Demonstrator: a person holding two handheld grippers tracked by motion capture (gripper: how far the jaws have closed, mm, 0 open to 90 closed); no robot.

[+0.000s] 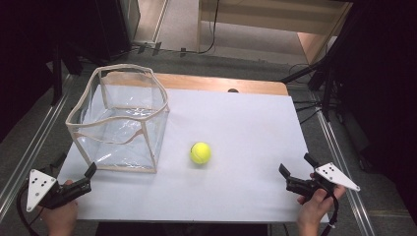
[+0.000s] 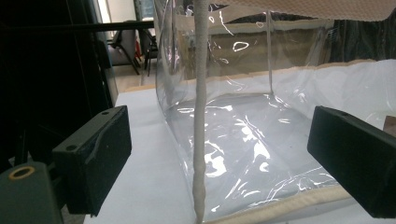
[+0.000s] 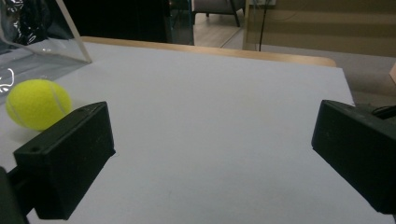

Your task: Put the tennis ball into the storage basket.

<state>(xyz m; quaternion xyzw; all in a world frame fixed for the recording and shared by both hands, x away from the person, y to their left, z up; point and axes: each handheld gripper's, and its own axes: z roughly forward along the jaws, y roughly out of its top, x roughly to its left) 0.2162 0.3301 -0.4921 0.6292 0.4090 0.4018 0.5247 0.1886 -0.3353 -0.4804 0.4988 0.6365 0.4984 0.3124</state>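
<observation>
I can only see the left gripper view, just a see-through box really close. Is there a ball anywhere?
Observer: Yes, a yellow tennis ball lies on the white table, right of the clear box, not inside it.
Operator: Is the other gripper holding it?
Observer: No. The right gripper sits near the table's front right corner, jaws open and empty.
Operator: Is my gripper touching the box?
Observer: The left gripper is just short of its front corner.

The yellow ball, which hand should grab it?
Probably the right. The right gripper has open jaws and bare table between it and the tennis ball. The left gripper sits at the clear bag's near corner, facing into it.
</observation>
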